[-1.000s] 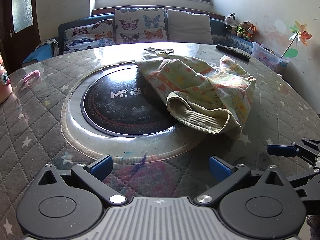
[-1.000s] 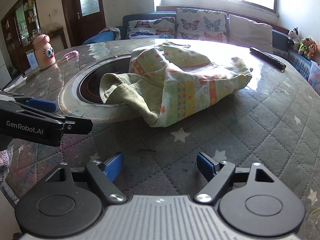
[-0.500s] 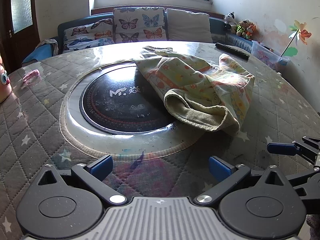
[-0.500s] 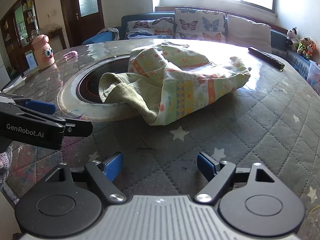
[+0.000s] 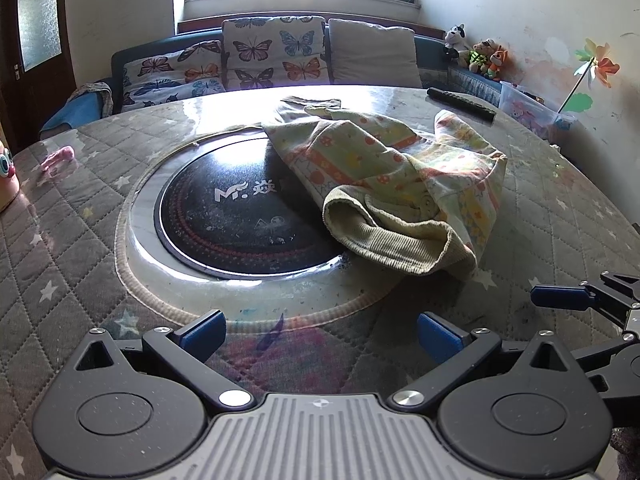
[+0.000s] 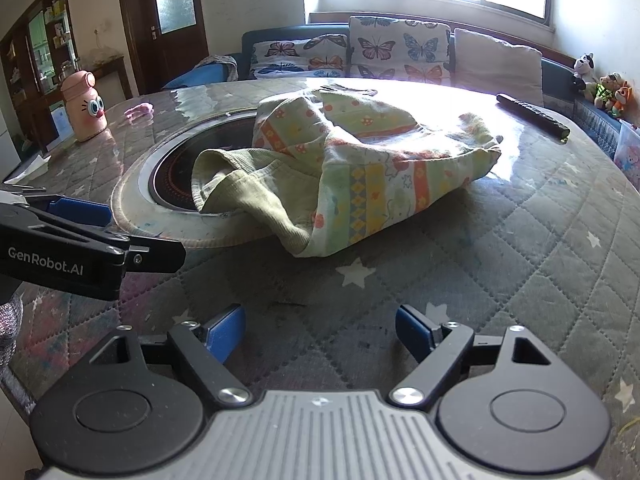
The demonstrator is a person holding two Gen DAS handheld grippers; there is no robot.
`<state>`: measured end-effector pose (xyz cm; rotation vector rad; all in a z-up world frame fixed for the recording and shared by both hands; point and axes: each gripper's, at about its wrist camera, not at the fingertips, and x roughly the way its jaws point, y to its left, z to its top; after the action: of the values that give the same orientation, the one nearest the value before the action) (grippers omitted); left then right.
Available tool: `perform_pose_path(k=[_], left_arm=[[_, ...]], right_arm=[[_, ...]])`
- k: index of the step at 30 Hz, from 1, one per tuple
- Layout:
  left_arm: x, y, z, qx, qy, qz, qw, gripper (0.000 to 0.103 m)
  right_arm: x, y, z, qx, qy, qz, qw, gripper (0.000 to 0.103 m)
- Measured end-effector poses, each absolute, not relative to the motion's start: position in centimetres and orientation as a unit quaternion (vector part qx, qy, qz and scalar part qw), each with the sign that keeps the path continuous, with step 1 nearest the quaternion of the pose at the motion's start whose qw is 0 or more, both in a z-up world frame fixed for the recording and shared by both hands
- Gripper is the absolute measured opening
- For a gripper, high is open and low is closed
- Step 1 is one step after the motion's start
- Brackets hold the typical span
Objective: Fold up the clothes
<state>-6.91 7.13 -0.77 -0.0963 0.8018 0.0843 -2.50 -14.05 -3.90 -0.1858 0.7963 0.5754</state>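
Garment point(image 5: 392, 184), crumpled on tabletop point(image 6: 520, 248), not yet grasped: left gripper point(image 5: 320, 330) jaws spread empty, right gripper point(image 6: 320, 330) jaws opening, nothing between; next reach far for ribbed hem.

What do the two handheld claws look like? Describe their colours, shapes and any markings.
Both the left claw and the right claw are matte black, with blue fingertip pads, round pivot housings, silver screws and a ribbed grey centre plate. White "GenRobot.AI" lettering runs along the left claw's side.
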Motion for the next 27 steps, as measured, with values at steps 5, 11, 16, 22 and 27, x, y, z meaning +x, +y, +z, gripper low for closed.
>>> perform_pose_path(k=[5, 11, 16, 22, 27], left_arm=[[-6.4, 7.3, -0.2, -0.042, 0.384, 0.041, 0.922, 0.103], [-5.5, 8.2, 0.7, -0.037, 0.375, 0.048, 0.925, 0.103], [-4.4, 9.6, 1.5, -0.042, 0.377, 0.053, 0.924, 0.103], [-2.9, 10.3, 2.2, -0.019, 0.36, 0.065, 0.931, 0.103], [-1.0, 11.1, 2.5, -0.011, 0.348, 0.074, 0.935, 0.103]], right_arm=[[-1.9, -14.1, -3.7, -0.088, 0.379, 0.274, 0.879, 0.088], [-1.0, -14.6, -3.1, -0.085, 0.372, 0.268, 0.884, 0.088], [0.2, -15.3, -2.1, -0.082, 0.362, 0.26, 0.891, 0.088], [2.6, -15.9, -0.3, -0.078, 0.341, 0.25, 0.903, 0.088], [5.0, -15.3, 0.7, -0.077, 0.327, 0.251, 0.908, 0.086]])
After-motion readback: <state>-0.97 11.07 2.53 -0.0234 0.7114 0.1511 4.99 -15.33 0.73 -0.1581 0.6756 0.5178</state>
